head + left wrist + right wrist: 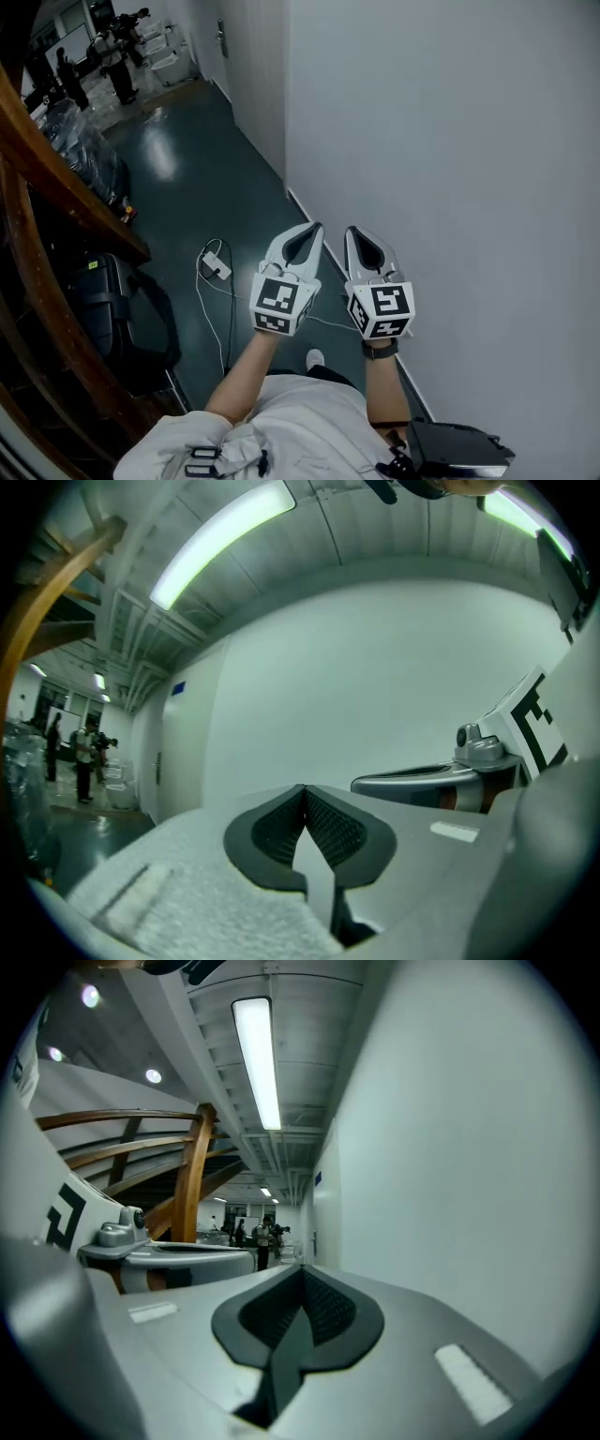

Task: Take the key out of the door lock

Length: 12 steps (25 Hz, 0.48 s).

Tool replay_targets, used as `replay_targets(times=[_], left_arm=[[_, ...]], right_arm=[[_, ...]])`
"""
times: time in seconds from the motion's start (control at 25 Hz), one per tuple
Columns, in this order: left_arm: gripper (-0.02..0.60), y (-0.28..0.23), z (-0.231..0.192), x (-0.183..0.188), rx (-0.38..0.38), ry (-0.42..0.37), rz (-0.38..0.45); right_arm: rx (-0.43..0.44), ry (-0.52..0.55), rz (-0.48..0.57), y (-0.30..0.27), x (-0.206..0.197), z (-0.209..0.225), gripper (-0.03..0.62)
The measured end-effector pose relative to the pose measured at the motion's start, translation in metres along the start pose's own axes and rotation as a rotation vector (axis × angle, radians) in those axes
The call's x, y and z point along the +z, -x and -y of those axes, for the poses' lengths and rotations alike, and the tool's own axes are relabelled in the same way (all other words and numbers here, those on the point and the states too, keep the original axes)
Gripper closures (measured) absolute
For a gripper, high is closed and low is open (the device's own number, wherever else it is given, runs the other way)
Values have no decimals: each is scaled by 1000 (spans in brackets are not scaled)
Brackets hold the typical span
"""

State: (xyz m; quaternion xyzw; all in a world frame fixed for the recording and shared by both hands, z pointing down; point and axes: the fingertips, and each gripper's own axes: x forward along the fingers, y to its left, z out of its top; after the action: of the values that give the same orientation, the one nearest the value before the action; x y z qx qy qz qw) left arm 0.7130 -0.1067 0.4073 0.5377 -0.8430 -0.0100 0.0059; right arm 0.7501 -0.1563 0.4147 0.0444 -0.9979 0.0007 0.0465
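Observation:
In the head view both grippers are held side by side over a corridor floor, close to a white wall [450, 169]. The left gripper [316, 228] is shut with nothing between its jaws. Just right of it, the right gripper [349, 232] is also shut and empty. In the left gripper view the left gripper [305, 787] points at the bare wall, with the right gripper [441, 780] beside it. The right gripper [302, 1267] points down the corridor. A door with a handle [221, 37] stands far down the wall. I see no key at this distance.
A wooden stair rail [56, 187] runs along the left. A black bag [122, 300] and a white cable with an adapter [216, 267] lie on the dark green floor. People and equipment [112, 56] stand at the far end. A black device [455, 445] hangs at my right hip.

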Motion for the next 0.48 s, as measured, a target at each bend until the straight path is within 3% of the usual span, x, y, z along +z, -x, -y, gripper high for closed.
replay_targets(times=[0.08,0.2,0.28,0.4,0.48], left_arm=[[581,4,-28,5,105,0,22],[583,24,-64,5,249,8,65],[583,39,-87,-7,347,6,50],[583,56,-122,-27,473,-37,-24],[583,62,-150,-27,533,-55,-22]], right_arm=[[73,14,26,-20,9,-4,591],[241,116,59,-47,12,-31,591],[320,169,50,-64,4,-53,594],[387,135,14,-96,-12,-80,597],[421,99,3,-124,-13,-97,597]])
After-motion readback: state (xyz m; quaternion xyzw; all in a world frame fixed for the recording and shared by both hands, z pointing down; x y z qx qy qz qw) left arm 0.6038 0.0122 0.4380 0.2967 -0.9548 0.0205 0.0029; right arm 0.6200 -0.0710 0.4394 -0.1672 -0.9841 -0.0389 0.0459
